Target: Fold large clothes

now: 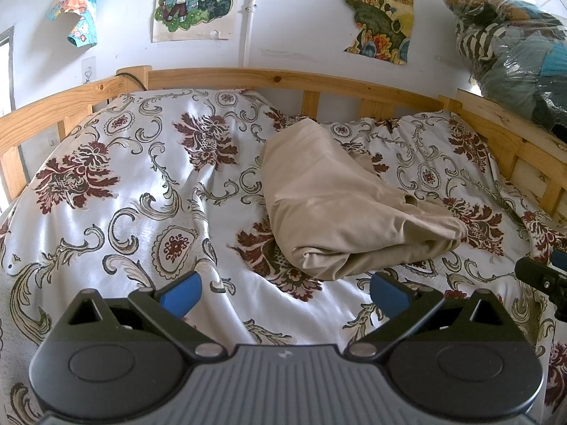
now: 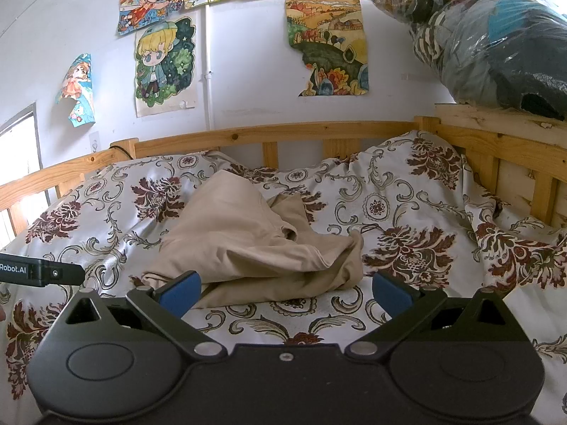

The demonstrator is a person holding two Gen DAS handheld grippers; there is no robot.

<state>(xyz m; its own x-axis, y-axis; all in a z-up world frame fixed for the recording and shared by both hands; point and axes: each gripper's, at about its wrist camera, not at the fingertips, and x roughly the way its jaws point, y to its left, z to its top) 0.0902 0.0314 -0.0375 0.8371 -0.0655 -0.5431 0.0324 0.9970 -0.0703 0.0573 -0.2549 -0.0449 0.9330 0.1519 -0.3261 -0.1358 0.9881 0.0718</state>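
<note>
A beige garment (image 1: 336, 205) lies crumpled in a loose heap on the floral bedspread (image 1: 141, 184), right of centre in the left wrist view. The right wrist view shows the same beige garment (image 2: 255, 244) just ahead of the fingers. My left gripper (image 1: 285, 294) hovers open over the bedspread, short of the garment's near edge, with nothing between its blue pads. My right gripper (image 2: 285, 294) is also open, its blue pads (image 2: 180, 294) close to the garment's near hem but apart from it. Each gripper shows at the edge of the other's view.
A wooden bed rail (image 1: 283, 81) runs around the far and side edges of the bed. A clear plastic bag of clothes (image 2: 496, 42) sits on the rail's top at the right. Posters hang on the white wall (image 2: 248, 81). Bare bedspread (image 2: 443, 212) spreads on both sides of the garment.
</note>
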